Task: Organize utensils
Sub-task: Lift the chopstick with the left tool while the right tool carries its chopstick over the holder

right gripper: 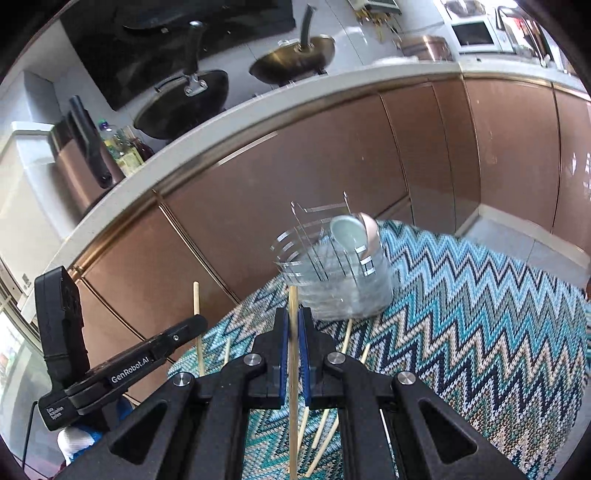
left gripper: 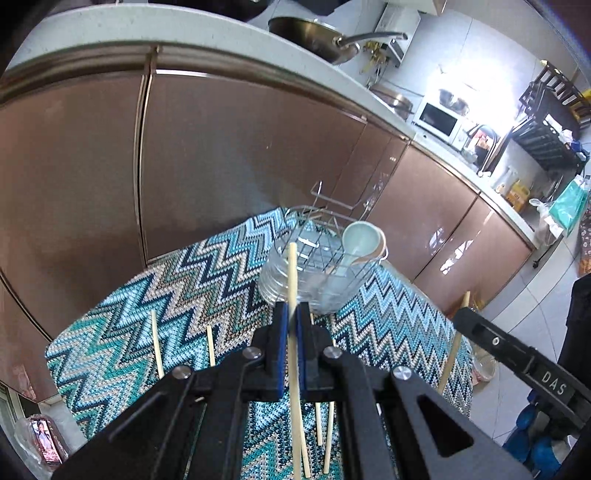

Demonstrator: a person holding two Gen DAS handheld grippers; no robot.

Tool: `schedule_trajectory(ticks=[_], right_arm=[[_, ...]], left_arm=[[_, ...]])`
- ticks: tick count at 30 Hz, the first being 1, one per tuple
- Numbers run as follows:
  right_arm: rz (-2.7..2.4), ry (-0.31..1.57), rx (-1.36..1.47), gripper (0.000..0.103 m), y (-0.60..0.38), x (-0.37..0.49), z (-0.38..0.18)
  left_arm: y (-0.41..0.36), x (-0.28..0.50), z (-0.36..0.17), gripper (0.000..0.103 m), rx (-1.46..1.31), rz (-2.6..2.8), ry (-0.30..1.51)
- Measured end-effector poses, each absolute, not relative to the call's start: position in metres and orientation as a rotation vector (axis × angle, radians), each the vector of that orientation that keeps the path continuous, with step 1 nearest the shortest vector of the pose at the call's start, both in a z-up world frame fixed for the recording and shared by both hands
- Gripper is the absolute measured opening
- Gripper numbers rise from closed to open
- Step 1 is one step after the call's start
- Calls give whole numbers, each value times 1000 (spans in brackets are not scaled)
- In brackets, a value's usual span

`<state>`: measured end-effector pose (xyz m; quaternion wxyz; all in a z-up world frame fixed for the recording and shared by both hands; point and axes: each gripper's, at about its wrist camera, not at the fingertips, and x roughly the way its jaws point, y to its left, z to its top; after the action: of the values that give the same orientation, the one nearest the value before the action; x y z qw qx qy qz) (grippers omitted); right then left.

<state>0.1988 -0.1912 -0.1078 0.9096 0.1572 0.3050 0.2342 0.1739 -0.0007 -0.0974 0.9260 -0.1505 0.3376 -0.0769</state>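
Observation:
My left gripper (left gripper: pixel 292 309) is shut on one pale wooden chopstick (left gripper: pixel 292 269), held upright above the zigzag-patterned cloth (left gripper: pixel 155 295). My right gripper (right gripper: pixel 294 314) is likewise shut on a second upright chopstick (right gripper: pixel 293 295). Just beyond both tips stands a wire utensil holder (left gripper: pixel 325 258) (right gripper: pixel 295 254) with a clear liner, containing a pale blue spoon (left gripper: pixel 360 240) (right gripper: pixel 345 230) and a pink one (right gripper: pixel 372 236). Several loose chopsticks (left gripper: pixel 157 343) (right gripper: pixel 345 338) lie on the cloth. Each view shows the other gripper (left gripper: pixel 460 319) (right gripper: pixel 199 322) at its side.
Brown cabinet doors (left gripper: pixel 221 155) rise close behind the table, under a pale counter (left gripper: pixel 110 26) with pans (right gripper: pixel 184 99) and a microwave (left gripper: pixel 437 120). The cloth's edge (left gripper: pixel 467 369) drops to a tiled floor on the right. A phone (left gripper: pixel 46 441) lies low at left.

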Motion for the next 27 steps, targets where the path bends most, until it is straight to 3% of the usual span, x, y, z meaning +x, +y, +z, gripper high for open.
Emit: schedule_trajectory(ticks=[27], right_arm=[[542,255,283,6,-191,210,-5]], left_arm=[[36,186,-7,4,-412,-234,374]])
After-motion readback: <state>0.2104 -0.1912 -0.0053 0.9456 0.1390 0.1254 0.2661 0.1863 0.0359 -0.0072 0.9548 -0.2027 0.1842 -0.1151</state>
